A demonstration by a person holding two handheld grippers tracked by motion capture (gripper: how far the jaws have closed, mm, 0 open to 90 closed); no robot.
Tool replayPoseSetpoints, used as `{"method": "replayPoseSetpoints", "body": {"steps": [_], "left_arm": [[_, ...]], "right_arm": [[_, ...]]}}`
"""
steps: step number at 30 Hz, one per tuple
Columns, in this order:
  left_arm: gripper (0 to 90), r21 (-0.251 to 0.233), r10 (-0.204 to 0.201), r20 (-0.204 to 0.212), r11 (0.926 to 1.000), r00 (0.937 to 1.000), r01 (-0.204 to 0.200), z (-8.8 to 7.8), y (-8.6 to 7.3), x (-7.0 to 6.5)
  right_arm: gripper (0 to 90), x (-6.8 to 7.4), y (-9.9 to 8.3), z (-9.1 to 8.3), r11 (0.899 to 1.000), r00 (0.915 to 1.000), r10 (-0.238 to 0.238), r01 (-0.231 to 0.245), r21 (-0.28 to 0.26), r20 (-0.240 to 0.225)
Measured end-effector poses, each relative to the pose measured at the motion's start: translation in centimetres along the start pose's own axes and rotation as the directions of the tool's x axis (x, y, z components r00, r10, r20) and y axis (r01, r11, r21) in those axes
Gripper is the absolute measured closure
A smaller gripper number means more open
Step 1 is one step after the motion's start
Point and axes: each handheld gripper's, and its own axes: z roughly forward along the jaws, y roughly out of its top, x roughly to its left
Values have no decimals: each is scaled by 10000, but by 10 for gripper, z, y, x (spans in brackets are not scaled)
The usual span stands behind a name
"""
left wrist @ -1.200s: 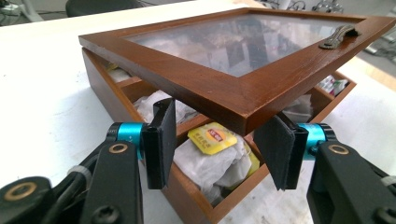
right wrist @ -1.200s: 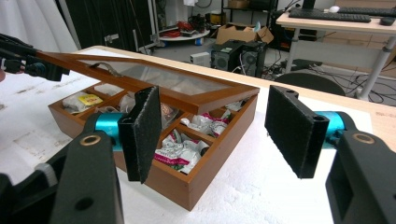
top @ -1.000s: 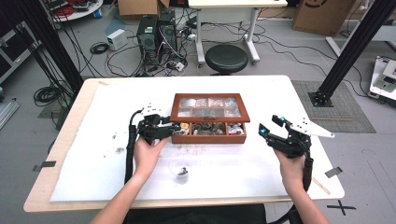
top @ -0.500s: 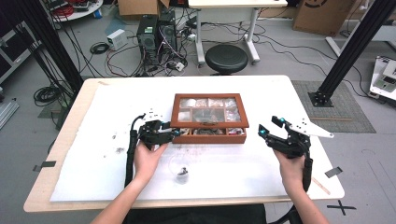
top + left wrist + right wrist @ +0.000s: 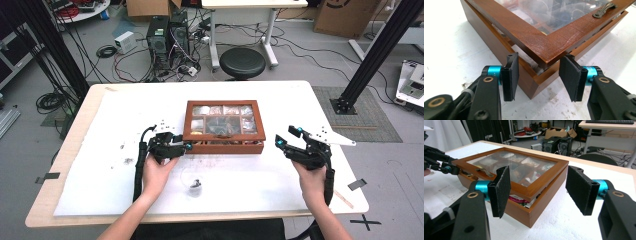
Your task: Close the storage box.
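A brown wooden box with a glass lid stands mid-table, several compartments showing through the glass. The lid sits slightly raised and askew over the base, with a brass handle on its front rail. My left gripper is at the box's front left corner. Its jaws flank the lid's corner, and I see a gap beside each pad. My right gripper hovers open to the right of the box, its jaws framing the near corner of the box from a distance.
A small clear object lies on the white table cover in front of the box, near the left forearm. Behind the table stand a black stool and computer towers among cables. A black frame post rises at the right.
My left gripper has edged slightly along the box's front left corner. The right gripper and the box look the same.
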Motion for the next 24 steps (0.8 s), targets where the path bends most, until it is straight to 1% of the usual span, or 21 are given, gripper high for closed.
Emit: {"method": "replayPoseSetpoints", "body": {"steps": [3,4,7,9,12,24], "left_arm": [[504,98,-13,-37,10000,10000,13,1,-2,0],[504,211,71,-43,9998,10000,-70,1,-2,0],[504,333,109,-102,9994,9999,-106,2,-4,0],[504,390,60,-64,9992,10000,-57,2,-6,0],[504,442,111,-62,9990,9999,-109,2,-6,0],[505,588,74,3,9982,10000,-74,2,-10,0]], "right_arm": [[375,0,0,0,10000,10000,-22,22,14,-28],[375,0,0,0,10000,10000,-14,14,14,-28],[375,0,0,0,10000,10000,11,-11,-10,-14],[375,-1,0,-1,10000,10000,24,-24,-8,-9],[375,0,0,0,10000,10000,13,-13,7,-10],[375,1,-1,1,10000,10000,21,-21,91,-87]]}}
